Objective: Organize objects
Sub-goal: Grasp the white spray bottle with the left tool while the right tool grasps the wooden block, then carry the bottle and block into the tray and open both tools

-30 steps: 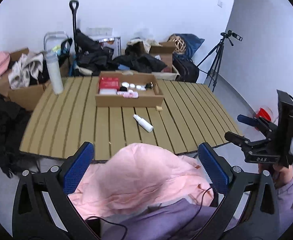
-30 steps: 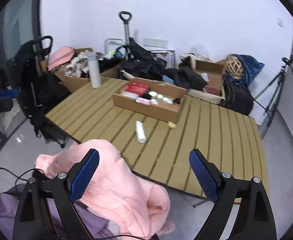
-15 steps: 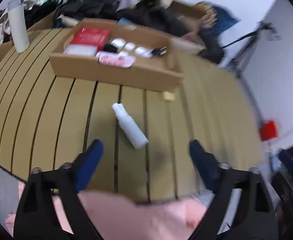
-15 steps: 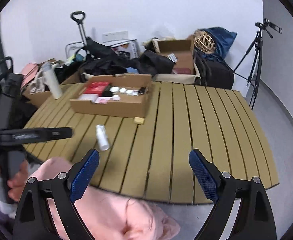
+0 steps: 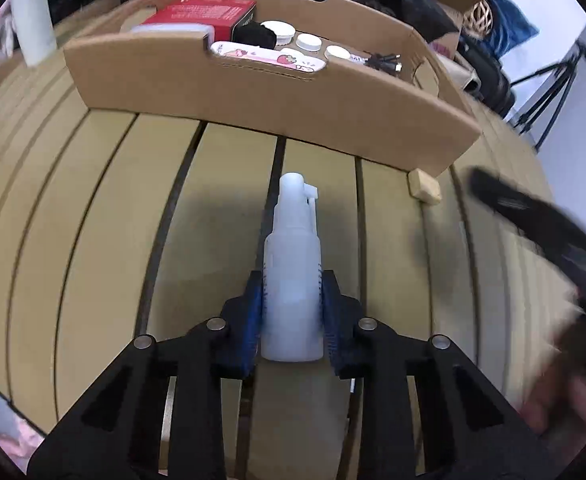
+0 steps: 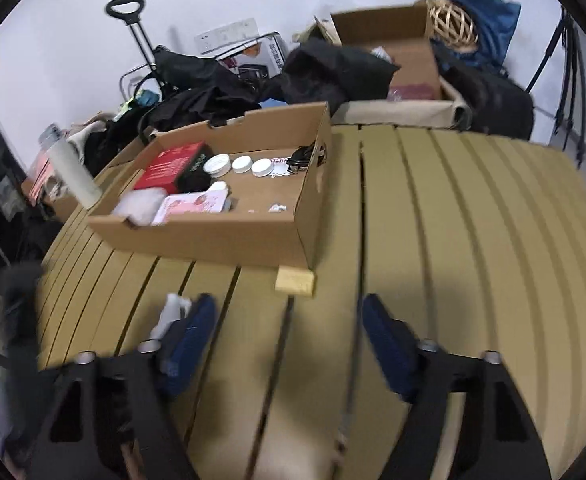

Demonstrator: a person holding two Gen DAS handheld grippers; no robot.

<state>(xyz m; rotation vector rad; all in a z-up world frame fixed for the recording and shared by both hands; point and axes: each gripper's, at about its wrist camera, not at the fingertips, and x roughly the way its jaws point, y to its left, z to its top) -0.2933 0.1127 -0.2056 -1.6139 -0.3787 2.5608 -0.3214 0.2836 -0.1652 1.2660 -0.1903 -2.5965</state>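
A white spray bottle (image 5: 292, 264) lies on the slatted wooden table (image 5: 93, 208), nozzle toward the cardboard box (image 5: 269, 92). My left gripper (image 5: 292, 304) is shut on the bottle's body, its blue pads against both sides. The box holds a red carton (image 5: 201, 14), white jar lids (image 5: 307, 40) and a pink pack (image 5: 269, 58). A small tan block (image 5: 424, 191) lies by the box's near right corner; it also shows in the right wrist view (image 6: 295, 282). My right gripper (image 6: 289, 344) is open and empty above the table, just short of the block.
A tall white bottle (image 6: 73, 168) stands at the table's far left. Bags, black clothes (image 6: 333, 72) and cardboard boxes (image 6: 389, 40) crowd behind the table. A tripod (image 6: 569, 64) stands at the right. The right gripper's blurred body (image 5: 553, 232) is to the bottle's right.
Both grippers have dropped from over the pink garment onto the table. The left one has moved in and closed on the spray bottle. The right one has come close to the tan block.
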